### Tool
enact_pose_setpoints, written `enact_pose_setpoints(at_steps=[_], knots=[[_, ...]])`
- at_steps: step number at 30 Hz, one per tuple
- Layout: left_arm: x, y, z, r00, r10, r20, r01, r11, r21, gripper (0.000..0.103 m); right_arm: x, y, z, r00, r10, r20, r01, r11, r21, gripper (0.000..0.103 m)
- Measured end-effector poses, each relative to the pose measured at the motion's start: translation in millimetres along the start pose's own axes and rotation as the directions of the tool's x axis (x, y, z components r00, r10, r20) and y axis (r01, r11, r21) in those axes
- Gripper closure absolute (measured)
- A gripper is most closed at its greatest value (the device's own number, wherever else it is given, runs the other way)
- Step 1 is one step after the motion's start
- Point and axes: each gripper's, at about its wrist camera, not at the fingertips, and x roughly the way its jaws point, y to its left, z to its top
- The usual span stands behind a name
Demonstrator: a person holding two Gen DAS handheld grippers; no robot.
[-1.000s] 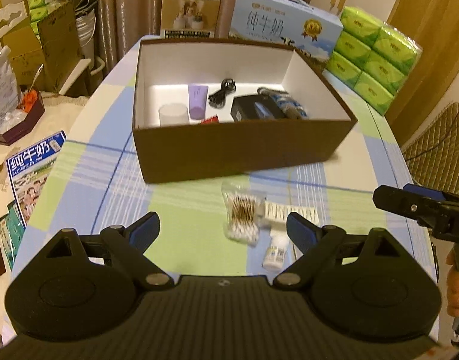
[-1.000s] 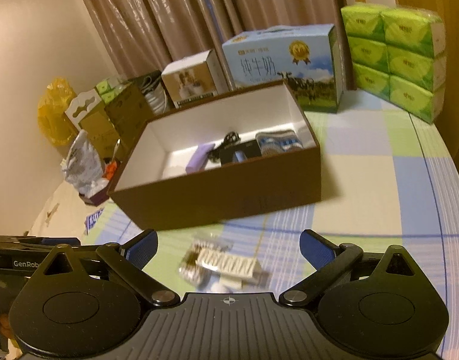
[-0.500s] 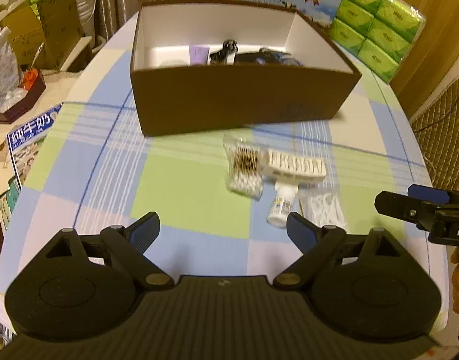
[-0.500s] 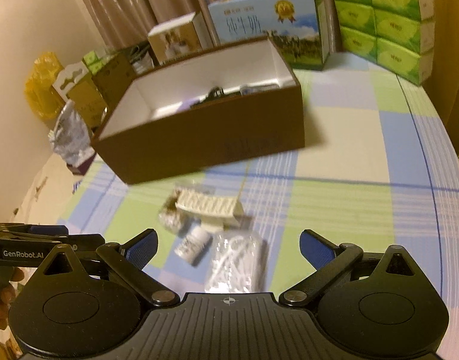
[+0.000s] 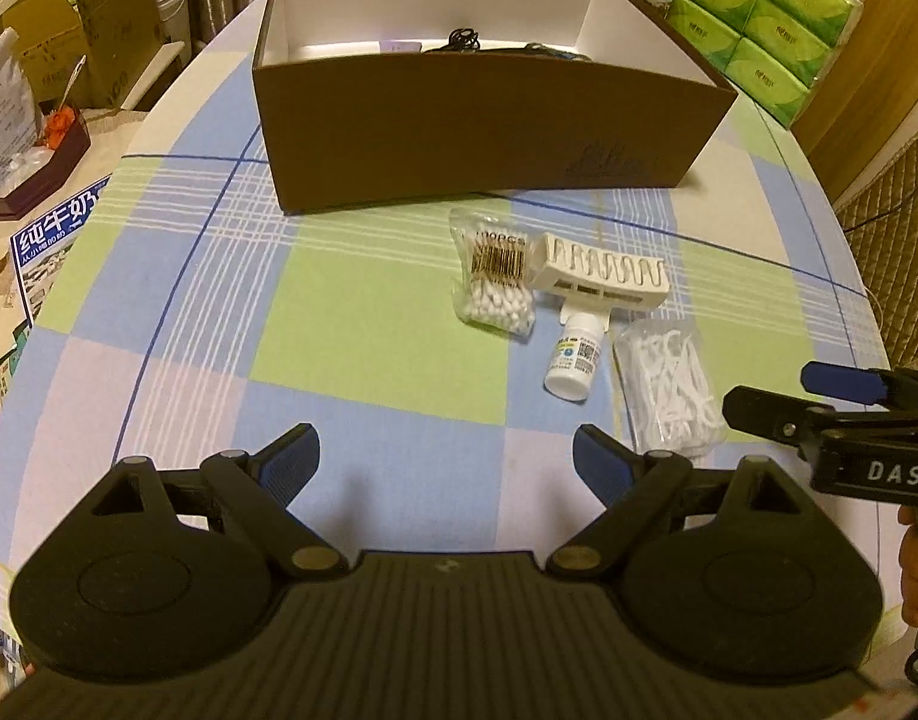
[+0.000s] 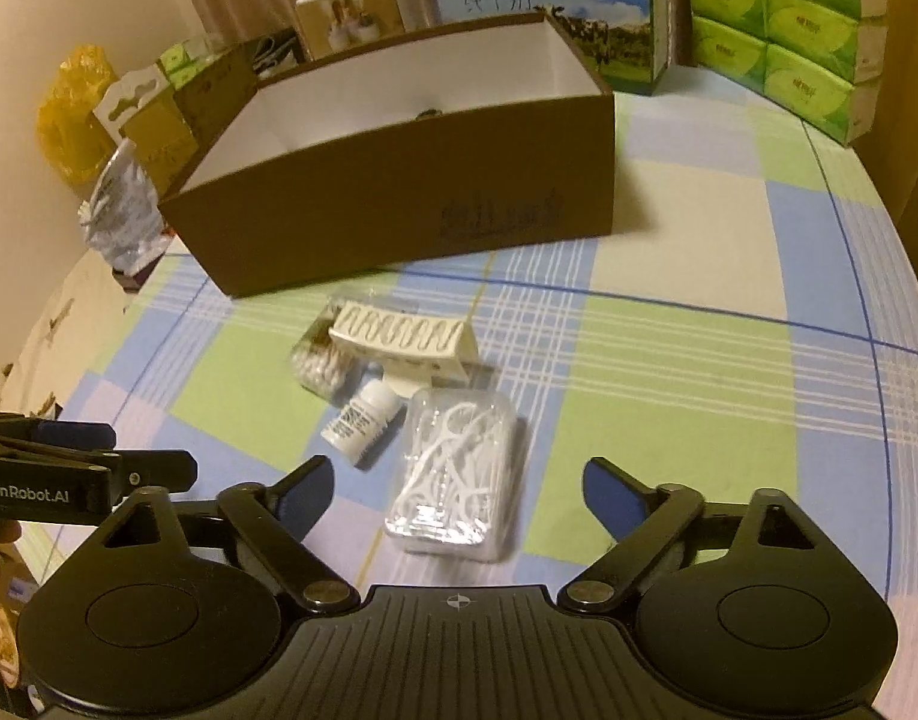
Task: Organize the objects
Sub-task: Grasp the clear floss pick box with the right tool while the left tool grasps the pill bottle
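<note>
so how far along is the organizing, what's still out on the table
Partly done. The brown box already holds some things, including a black cable. In hand: nothing; the left hand-held gripper and right hand-held gripper are both open and empty. Four items wait on the table in front of the box: the cotton swab bag, white rack, small white bottle and floss pick case, which lies nearest the right one.

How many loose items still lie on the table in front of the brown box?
4: cotton swab bag, white rack beside it, small bottle below it, floss pick case nearest the right tool.
</note>
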Motion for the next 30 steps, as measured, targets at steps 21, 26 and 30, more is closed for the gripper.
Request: enact_pose_setpoints(at_steps=[21, 26, 30], knots=[[21, 5, 3, 1.0, 0.01, -0.012, -0.01, 1.0, 0.015, 0.014, 51, 8, -6, 0.995, -0.057, -0.082, 0.051, 0.996, -0.073, 0.031], [26, 5, 7, 1.0, 0.003, -0.008, -0.003, 1.0, 0.031, 0.014, 61, 12, -6, 0.993, -0.074, -0.095, 0.065, 0.994, -0.089, 0.033], [30, 4, 10, 1.0, -0.011, -0.003, 0.011, 0.999, 0.046, 0.014, 68, 13, -4, 0.992, -0.077, -0.099, 0.067, 0.993, -0.1, 0.038]])
